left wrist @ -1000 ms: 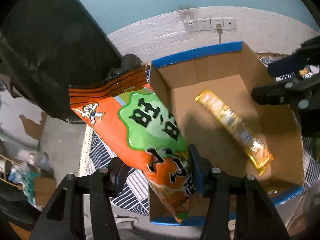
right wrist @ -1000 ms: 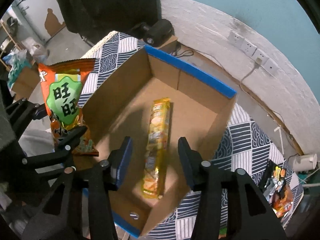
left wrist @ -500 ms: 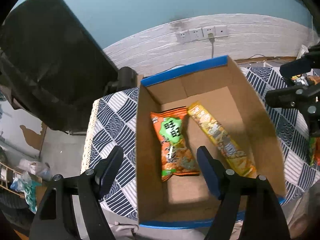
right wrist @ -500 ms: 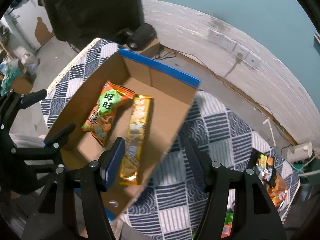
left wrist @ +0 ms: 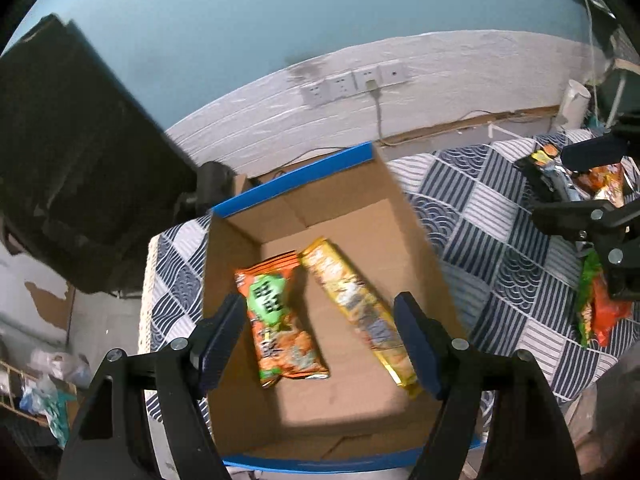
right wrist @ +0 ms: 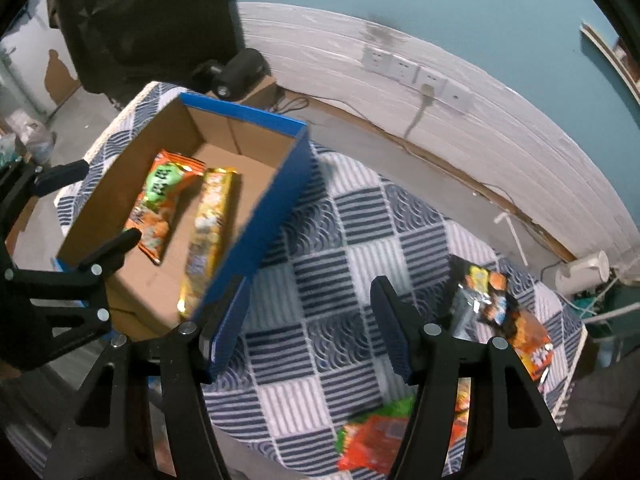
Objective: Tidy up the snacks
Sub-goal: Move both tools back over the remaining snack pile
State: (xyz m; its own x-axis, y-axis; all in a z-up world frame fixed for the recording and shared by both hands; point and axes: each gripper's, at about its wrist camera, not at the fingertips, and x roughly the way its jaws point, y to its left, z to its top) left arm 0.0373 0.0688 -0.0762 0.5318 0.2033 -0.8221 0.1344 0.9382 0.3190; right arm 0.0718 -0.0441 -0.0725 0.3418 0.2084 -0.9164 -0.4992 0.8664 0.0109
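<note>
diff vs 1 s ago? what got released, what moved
The left gripper let go of the orange snack bag: a second ago it was clamped at the box edge, now it lies flat in the cardboard box beside the yellow snack pack, jaws open above. The right gripper swung away from the box toward the loose snacks on the checked cloth. The yellow pack and the box stayed put.

A: Count?
B: One box (left wrist: 416,248), two packs inside: orange bag (left wrist: 280,316), yellow pack (left wrist: 356,308).
A: Outside it?
B: Three or so loose packs (right wrist: 504,320) on the cloth (right wrist: 340,280); blurry. Four sockets (left wrist: 352,82).
</note>
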